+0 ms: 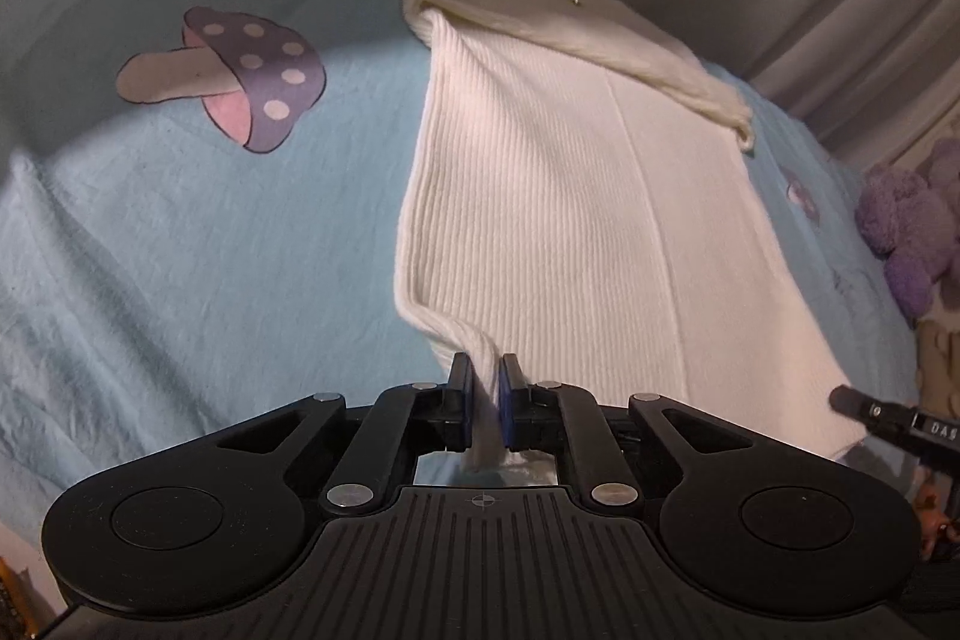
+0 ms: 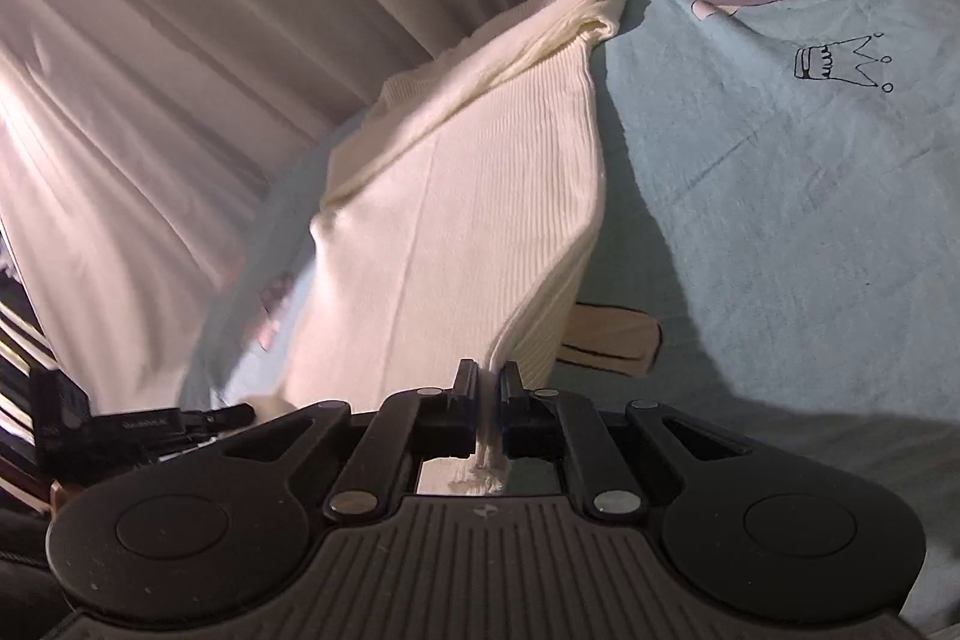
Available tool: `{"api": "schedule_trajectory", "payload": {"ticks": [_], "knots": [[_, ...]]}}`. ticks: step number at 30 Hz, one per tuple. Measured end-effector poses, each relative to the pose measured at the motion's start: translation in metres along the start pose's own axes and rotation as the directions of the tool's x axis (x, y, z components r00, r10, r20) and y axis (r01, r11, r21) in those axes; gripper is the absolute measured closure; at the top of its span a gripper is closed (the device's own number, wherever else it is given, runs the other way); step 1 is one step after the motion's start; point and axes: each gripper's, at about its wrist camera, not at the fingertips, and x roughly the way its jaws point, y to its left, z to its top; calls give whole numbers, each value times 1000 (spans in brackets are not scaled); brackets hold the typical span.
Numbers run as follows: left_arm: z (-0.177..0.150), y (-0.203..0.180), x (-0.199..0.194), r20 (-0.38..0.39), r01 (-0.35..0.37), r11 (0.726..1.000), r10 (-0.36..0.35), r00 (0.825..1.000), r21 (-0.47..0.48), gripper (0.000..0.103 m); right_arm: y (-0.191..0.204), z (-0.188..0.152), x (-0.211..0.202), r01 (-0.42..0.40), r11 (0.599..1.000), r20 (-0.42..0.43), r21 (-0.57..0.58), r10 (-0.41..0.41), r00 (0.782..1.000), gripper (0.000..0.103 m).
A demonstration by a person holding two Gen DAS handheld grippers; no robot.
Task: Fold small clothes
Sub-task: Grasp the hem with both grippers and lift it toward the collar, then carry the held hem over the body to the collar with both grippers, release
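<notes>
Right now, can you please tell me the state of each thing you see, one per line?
Left gripper: shut on the near hem of the white ribbed top.
Right gripper: shut on the same hem.
White ribbed top: near edge lifted, far end folded over.
Blue bedsheet: spread out, slightly wrinkled.

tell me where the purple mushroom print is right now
In the left wrist view the purple mushroom print sits upper left on the blue bedsheet, left of the white ribbed garment.

pale curtains (image 2: pixel 180 40), blue bedsheet (image 1: pixel 180 232) — dim
</notes>
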Motion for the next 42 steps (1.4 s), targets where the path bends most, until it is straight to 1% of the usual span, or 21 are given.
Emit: {"api": "schedule_trajectory", "payload": {"ticks": [4,6,10,12,15,16,17,19,20,21,23,25,29,31,33,34,35,36,38,40,42], "knots": [[27,2,-12,132,66,995,-56,990,-69,93,3,24,4,-47,997,101,62,41,994,97],[41,4,-10,174,75,993,-57,983,-96,93,12,36,11,-40,999,147,24,36,988,97],[67,9,1,230,62,987,-26,973,-148,93,30,62,32,14,998,223,-55,-1,975,97],[79,12,11,239,36,985,5,971,-170,93,35,73,44,59,996,257,-72,-38,966,97],[95,18,29,240,2,977,50,970,-213,90,44,86,57,224,967,335,-122,-172,926,95],[98,20,32,250,-14,973,73,966,-231,90,46,87,58,264,955,356,-133,-202,912,89],[100,20,33,267,-44,970,110,957,-241,84,47,88,60,289,945,370,-153,-217,903,87],[99,16,33,312,-85,981,138,940,-177,71,47,89,65,321,923,363,-213,-230,903,79],[99,13,35,317,-90,988,126,940,-128,62,46,90,69,331,913,350,-238,-238,906,76],[99,10,39,307,-94,993,113,945,-77,59,45,91,74,339,904,328,-260,-247,912,75],[98,8,51,266,-99,995,99,959,-15,59,43,93,87,351,887,282,-301,-269,921,74],[97,10,66,221,-113,994,109,969,6,58,41,94,101,379,861,268,-340,-298,916,74],[97,11,85,164,-119,993,114,980,25,58,39,99,127,424,815,235,-395,-356,904,74],[96,7,88,168,-105,992,93,981,68,59,36,100,135,432,810,213,-396,-377,901,74],[96,2,92,178,-128,986,108,978,104,66,32,102,142,444,803,207,-398,-393,896,74],[96,1,93,183,-137,984,115,976,110,70,33,101,143,446,800,212,-402,-393,895,78],[97,0,94,186,-139,984,116,976,112,80,34,100,143,447,796,222,-407,-389,894,95],[98,-1,94,189,-139,984,116,975,113,89,37,100,143,454,787,236,-417,-389,891,97],[98,-2,94,200,-135,984,109,974,118,93,41,100,141,448,781,255,-434,-371,893,98],[101,-5,92,210,-117,985,89,974,127,94,41,101,138,408,809,240,-423,-334,911,98],[102,-4,89,215,-73,990,47,976,118,94,37,104,139,393,824,222,-407,-328,918,97]]}}
